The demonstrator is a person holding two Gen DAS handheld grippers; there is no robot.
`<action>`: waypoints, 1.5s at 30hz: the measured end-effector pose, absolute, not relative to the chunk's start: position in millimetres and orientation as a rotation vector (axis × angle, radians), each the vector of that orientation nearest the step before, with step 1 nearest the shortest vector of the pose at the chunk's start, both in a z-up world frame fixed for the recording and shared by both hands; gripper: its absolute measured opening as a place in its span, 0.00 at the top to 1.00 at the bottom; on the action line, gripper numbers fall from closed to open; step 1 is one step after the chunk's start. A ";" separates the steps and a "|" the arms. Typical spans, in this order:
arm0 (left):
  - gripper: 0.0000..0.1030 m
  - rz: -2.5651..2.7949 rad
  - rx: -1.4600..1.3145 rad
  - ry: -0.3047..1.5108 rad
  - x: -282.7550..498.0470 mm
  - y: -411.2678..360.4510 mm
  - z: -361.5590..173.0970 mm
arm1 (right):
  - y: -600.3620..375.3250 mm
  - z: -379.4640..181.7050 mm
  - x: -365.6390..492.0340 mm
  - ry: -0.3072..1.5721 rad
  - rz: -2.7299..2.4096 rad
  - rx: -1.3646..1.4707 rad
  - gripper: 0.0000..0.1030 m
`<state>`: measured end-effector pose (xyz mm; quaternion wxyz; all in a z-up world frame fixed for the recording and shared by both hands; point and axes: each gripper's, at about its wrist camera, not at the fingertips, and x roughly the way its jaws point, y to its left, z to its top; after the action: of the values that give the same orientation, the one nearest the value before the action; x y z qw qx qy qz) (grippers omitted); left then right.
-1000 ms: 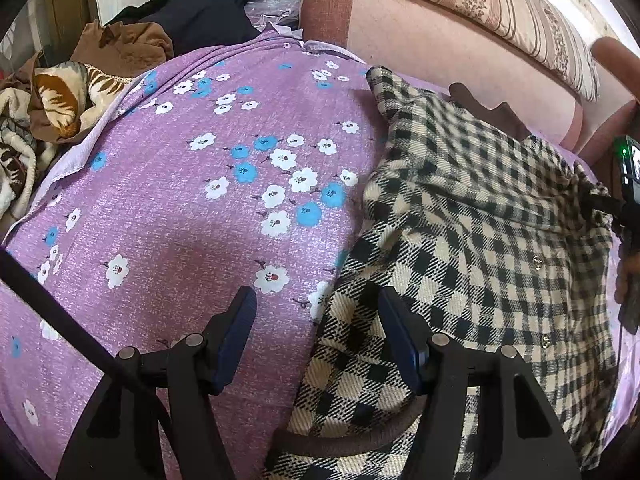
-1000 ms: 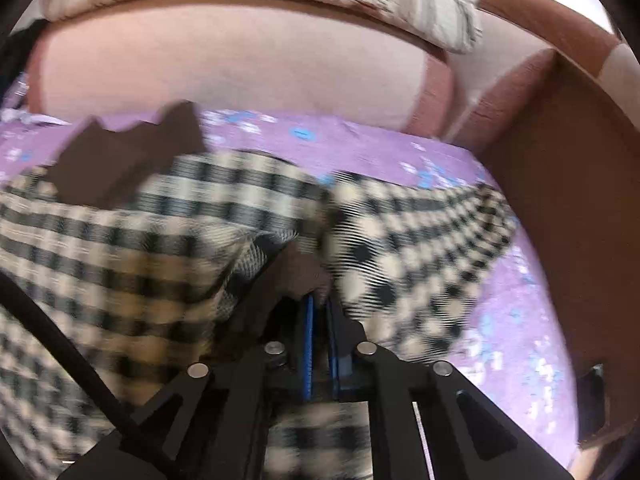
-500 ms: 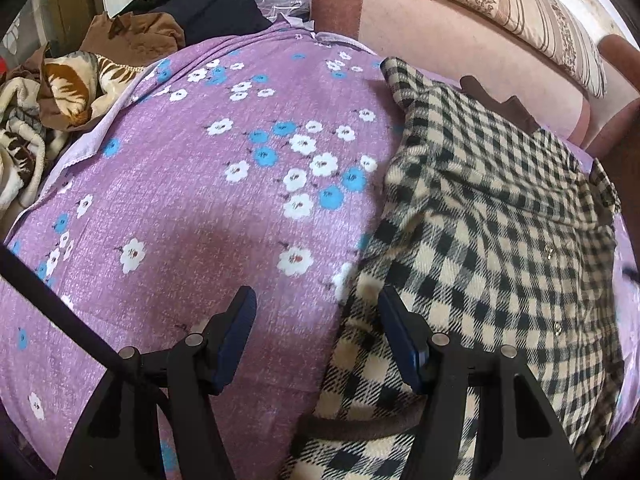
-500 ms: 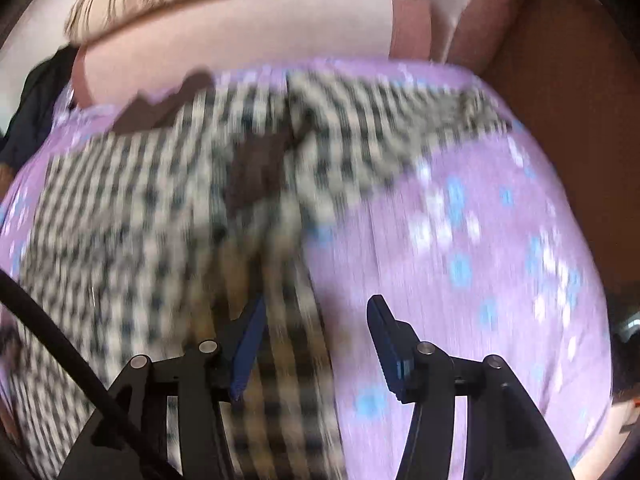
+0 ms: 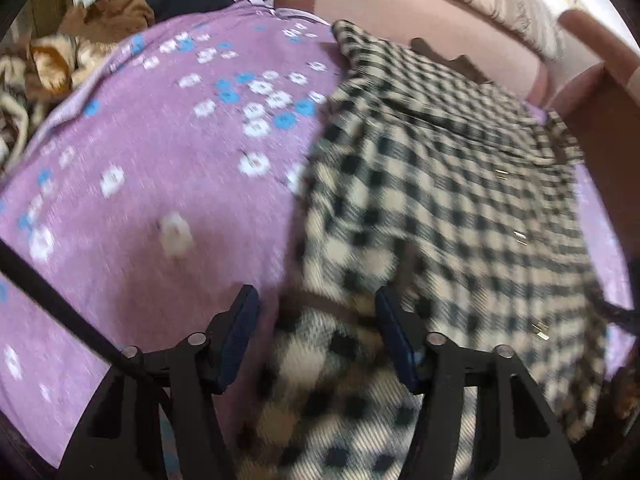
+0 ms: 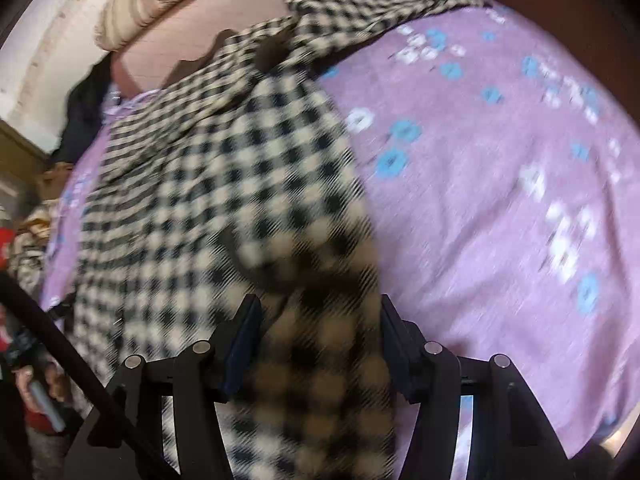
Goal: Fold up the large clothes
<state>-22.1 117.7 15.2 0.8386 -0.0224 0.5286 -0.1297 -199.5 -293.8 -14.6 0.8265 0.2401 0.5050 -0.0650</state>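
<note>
Two grippers hang over one big checked shirt (image 5: 460, 200) that lies spread on a purple flowery bed cover (image 5: 160, 152). The left gripper (image 5: 316, 320) points down at the shirt's near left corner. Its jaws are apart and are closing a little. The cloth, with a thin brown trim, sits between them, but the pads do not press on it yet. Past this gripper the shirt runs away to the right, up to the pink couch back (image 5: 400, 4).

The right gripper (image 6: 320, 320) is at the shirt's other near corner. Its jaws are opening and stand wide. Blurry checked cloth lies between them, and I think it is loose, not pinched. To the right of this gripper is bare purple cover. Far ahead, a sleeve (image 6: 380, 4) sticks out to the side.

The step now looks like taking hold of both near corners, so the bottom can be folded up. To do it well, each gripper should go low enough to catch the edge of the shirt and not the cover under it. Both should pinch about the same way in from the edge. Then they should lift together, so the fold comes out straight. The pictures are smeared, so I cannot tell how many layers lie between the jaws.
</note>
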 end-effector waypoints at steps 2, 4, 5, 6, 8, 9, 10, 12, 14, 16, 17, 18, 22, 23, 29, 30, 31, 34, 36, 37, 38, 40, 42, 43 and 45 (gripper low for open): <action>0.44 -0.327 -0.101 1.129 -39.6 123.0 16.6 | -287.9 -17.0 -211.7 1.061 -0.099 0.557 0.40; 0.44 -0.346 -0.127 1.121 -53.1 127.1 17.4 | -285.1 -19.6 -228.3 1.042 -0.063 0.623 0.40; 0.44 -0.355 -0.140 1.113 -62.8 130.9 16.4 | -285.2 -22.9 -237.3 1.031 -0.043 0.666 0.40; 0.44 -0.358 -0.150 1.102 -71.7 133.5 15.9 | -285.6 -24.2 -241.2 1.021 -0.029 0.694 0.40; 0.44 -0.370 -0.154 1.086 -82.0 134.1 16.0 | -283.3 -26.1 -255.0 1.000 -0.003 0.730 0.40; 0.44 -0.371 -0.150 1.081 -86.5 133.1 15.8 | -280.6 -28.4 -261.3 0.990 0.010 0.744 0.40; 0.44 -0.365 -0.144 1.079 -88.0 131.8 15.6 | -277.8 -28.3 -266.0 0.984 0.015 0.751 0.41; 0.66 -0.314 -0.102 1.071 -93.5 124.9 17.7 | -270.2 -28.2 -276.7 0.977 -0.008 0.727 0.54; 0.87 -0.275 -0.058 1.072 -96.6 119.9 18.9 | -266.1 -26.7 -279.2 0.989 -0.046 0.688 0.89; 0.93 -0.264 -0.059 1.066 -99.6 120.7 24.1 | -272.1 -26.0 -283.8 0.998 -0.040 0.724 0.93; 0.93 -0.267 -0.071 1.063 -104.3 121.5 29.7 | -273.7 -24.1 -286.3 0.997 -0.039 0.734 0.94; 0.93 -0.277 -0.086 1.058 -111.0 122.9 36.6 | -274.8 -19.2 -292.2 0.994 -0.037 0.734 0.94; 0.97 -0.292 -0.085 1.039 -141.0 125.8 57.7 | -277.1 -2.0 -319.0 0.989 0.006 0.733 0.94; 0.97 -0.290 -0.075 1.039 -152.3 127.5 60.1 | -275.6 1.0 -327.5 0.994 0.008 0.719 0.94; 0.93 -0.252 -0.045 1.077 -161.7 147.4 50.7 | -276.1 -3.9 -343.6 1.080 -0.006 0.645 0.88; 0.92 -0.253 -0.060 1.071 -163.8 152.3 53.6 | -280.8 -0.3 -345.9 1.068 0.001 0.658 0.89; 0.92 -0.260 -0.073 1.052 -165.9 157.7 58.8 | -286.8 7.1 -347.3 1.043 -0.001 0.661 0.88; 0.83 -0.252 -0.044 0.976 -167.4 160.9 78.9 | -303.0 32.9 -341.7 0.967 -0.059 0.604 0.78; 0.68 -0.255 -0.018 0.928 -161.2 152.9 91.7 | -319.0 47.8 -325.5 0.914 -0.102 0.585 0.59; 0.57 -0.264 -0.006 0.905 -155.9 144.7 97.9 | -325.6 51.9 -314.6 0.890 -0.112 0.582 0.53; 0.52 -0.276 0.003 0.881 -148.6 134.0 102.7 | -334.6 55.1 -298.4 0.865 -0.141 0.575 0.53; 0.39 -0.299 0.009 0.852 -135.3 112.0 106.4 | -348.2 56.5 -269.5 0.844 -0.186 0.567 0.53; 0.36 -0.342 0.031 0.835 -115.8 82.7 102.0 | -367.2 51.5 -225.1 0.848 -0.229 0.559 0.53; 0.36 -0.350 0.046 0.840 -103.0 66.5 95.6 | -377.2 49.2 -208.5 0.852 -0.261 0.554 0.53; 0.36 -0.367 0.051 0.869 -73.7 42.6 78.4 | -400.0 43.9 -168.4 0.848 -0.320 0.551 0.53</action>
<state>-73.7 42.6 78.4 0.8905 0.0247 0.4184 -0.1767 -168.4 -400.0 43.9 0.8627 0.2627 0.4044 -0.1527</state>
